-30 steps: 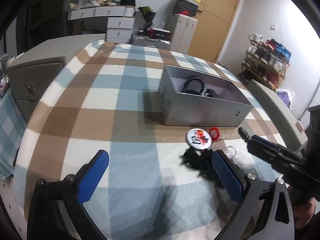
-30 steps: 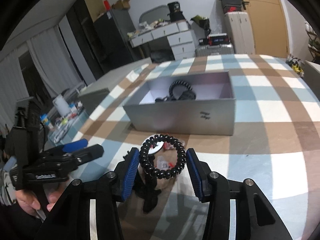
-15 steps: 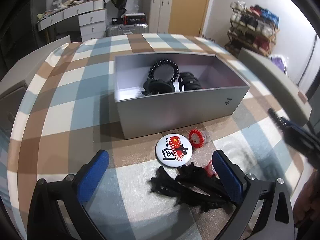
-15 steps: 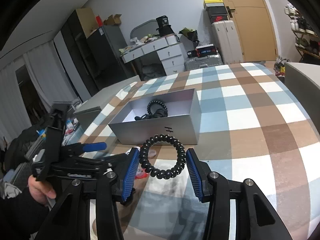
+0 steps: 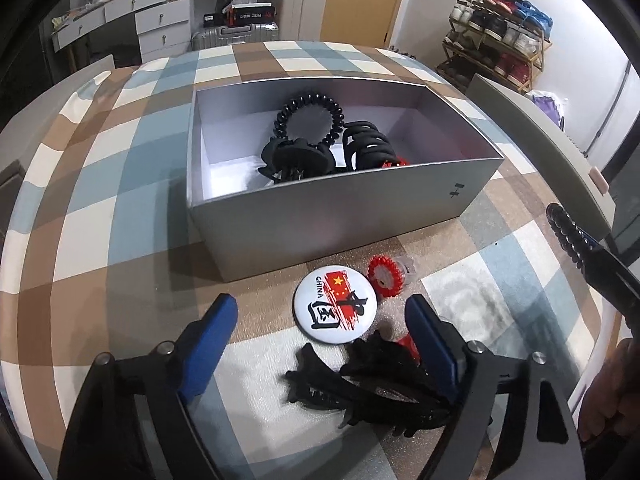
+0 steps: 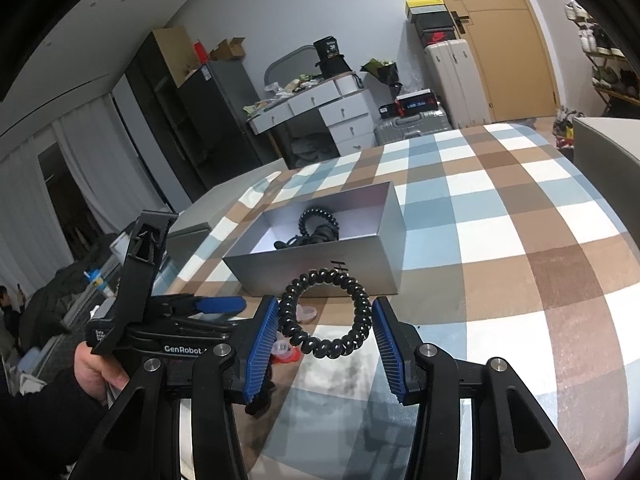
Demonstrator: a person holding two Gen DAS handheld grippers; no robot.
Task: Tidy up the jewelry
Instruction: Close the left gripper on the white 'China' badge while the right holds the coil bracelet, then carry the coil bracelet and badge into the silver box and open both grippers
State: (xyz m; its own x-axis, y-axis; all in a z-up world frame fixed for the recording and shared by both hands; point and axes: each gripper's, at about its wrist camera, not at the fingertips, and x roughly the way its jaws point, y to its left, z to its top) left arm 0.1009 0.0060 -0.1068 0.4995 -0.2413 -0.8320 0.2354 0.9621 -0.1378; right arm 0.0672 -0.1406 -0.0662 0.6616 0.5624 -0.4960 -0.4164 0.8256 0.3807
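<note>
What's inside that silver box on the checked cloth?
Inside the silver box: a black spiral hair tie, a black claw clip, another black clip and a bit of something red. The near wall hides what lies below them.

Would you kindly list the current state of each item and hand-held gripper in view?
Silver box: open, no lid, holding hair accessories.
Black coil hair tie: held off the table between the pads of the right hand-held gripper.
Left hand-held gripper: open, jaws have just been closing, around the black hair claws lying on the table.
Round badge: flat, face up.
Red coil hair tie: on the table beside the badge.
</note>
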